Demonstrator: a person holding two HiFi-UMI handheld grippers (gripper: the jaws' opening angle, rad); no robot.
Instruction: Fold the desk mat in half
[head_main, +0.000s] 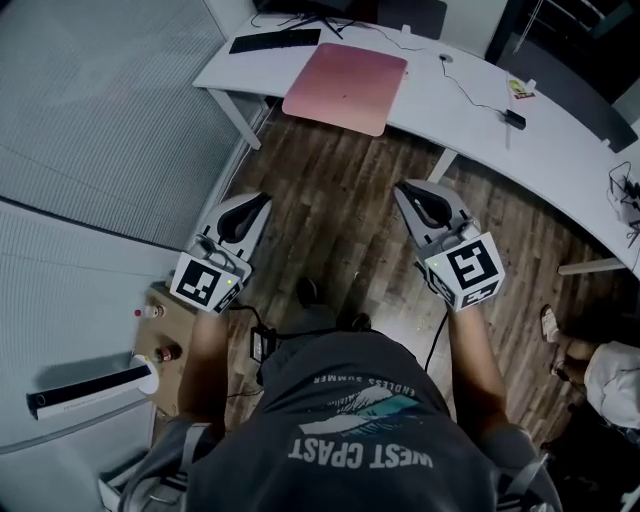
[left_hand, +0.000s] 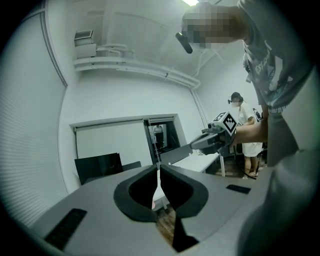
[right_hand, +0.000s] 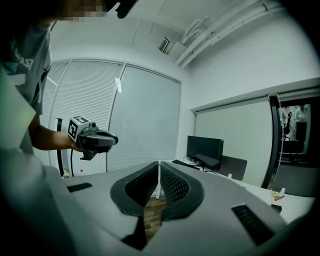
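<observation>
Jaws of the left gripper (head_main: 262, 199) and right gripper (head_main: 404, 187) are being held clenched and empty, level above the wooden floor (head_main: 340, 220) mid-frame. At upper centre, the pink desk mat (head_main: 345, 87) is being borne by the white desk (head_main: 560, 140).

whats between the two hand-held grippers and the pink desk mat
Only bare wood floor, per the head view: the left hand-held gripper and right hand-held gripper sit short of the desk mat.
</observation>
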